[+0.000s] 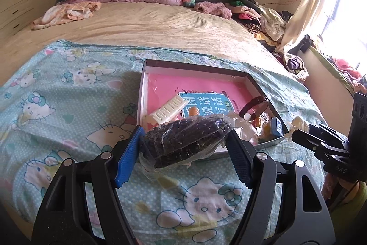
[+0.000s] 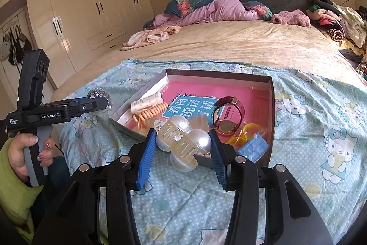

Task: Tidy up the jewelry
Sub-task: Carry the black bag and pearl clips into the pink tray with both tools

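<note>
A: What does the left gripper (image 1: 185,141) have?

B: A clear plastic bag of dark beads (image 1: 187,139), clenched between its two blue fingers (image 1: 128,153) and held over the near edge of the shallow cardboard box (image 1: 197,67). The bag touches both pads.

A: And the right gripper (image 2: 182,146)?

B: It grasps a pearly claw hair clip (image 2: 185,141), translucent teeth facing the camera and round pearl lobes bulging to either side. The clip hangs just above the near wall of the box.

A: Where does the box sit?

B: On a Hello Kitty sheet (image 2: 321,130) spread over the foot of the bed (image 2: 229,38). A pink book (image 2: 195,105) with a blue title panel lines its bottom.

A: What lies inside?

B: A white comb clip (image 1: 167,109) toward the left wall, an orange coiled hair tie (image 2: 151,114) beside it, and a wristwatch with a dark red strap (image 2: 227,116) near the middle, its dial face down. Yellow rings (image 2: 247,132) and a small blue plastic box (image 2: 252,148) fill the near right corner.

A: Is the person visible?

B: From the right wrist camera, a hand (image 2: 29,153) in a green sleeve grips the left tool's handle.
</note>
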Tool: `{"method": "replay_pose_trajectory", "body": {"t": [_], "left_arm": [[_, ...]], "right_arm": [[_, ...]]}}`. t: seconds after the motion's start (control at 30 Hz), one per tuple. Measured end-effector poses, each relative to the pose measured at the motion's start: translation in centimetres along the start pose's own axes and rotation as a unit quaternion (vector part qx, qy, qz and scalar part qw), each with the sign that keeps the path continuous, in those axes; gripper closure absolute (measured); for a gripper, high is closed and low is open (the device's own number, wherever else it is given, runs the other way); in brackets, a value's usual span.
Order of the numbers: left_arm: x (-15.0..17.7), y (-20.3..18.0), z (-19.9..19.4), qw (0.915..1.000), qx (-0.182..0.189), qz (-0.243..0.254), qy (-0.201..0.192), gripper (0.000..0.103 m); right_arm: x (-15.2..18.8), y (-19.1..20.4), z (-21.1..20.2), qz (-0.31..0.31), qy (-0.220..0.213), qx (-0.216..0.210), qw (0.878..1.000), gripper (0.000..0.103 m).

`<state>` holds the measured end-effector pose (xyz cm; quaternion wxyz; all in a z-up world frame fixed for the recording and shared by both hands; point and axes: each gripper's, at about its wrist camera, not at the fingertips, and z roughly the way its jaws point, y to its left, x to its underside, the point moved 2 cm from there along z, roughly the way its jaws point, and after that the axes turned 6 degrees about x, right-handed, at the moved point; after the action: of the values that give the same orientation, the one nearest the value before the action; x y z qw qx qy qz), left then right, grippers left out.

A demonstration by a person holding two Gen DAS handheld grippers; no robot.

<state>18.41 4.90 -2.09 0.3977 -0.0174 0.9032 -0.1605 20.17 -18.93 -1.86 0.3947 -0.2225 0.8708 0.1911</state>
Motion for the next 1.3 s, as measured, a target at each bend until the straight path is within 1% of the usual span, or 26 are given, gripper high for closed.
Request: {"method": "replay_pose_trajectory", "body": {"t": [0.17,0.4,0.8,1.0,1.3], "left_arm": [[-0.9,-0.2,0.3,1.0,-0.004,0.007,-0.006,0.04],[-1.8,-1.1,1.2,0.9998,0.002,0.019,-0.006,0.04],[-2.7,-2.9,4.2,0.9992,0.013,0.036,0.008,0.04],[-2.4,-3.9,5.9,0.9983,0.019,0.049,0.024,0.04],[-0.9,-5.0,8.9,0.9954,0.028,0.064,0.065,0.039]], "right_arm": [[-1.2,-0.1,-0.1,-0.007,-0.012,0.006,1.0,0.059],[-2.5,-1.1,-0.1,-0.013,-0.027,0.023,0.999,0.059],[-3.6,-3.1,0.5,-0.014,-0.036,0.048,0.998,0.059],[-2.9,-4.2,1.6,-0.004,-0.022,0.051,0.998,0.059],[-0.7,-4.9,4.5,0.005,0.022,0.048,0.999,0.059]]}}
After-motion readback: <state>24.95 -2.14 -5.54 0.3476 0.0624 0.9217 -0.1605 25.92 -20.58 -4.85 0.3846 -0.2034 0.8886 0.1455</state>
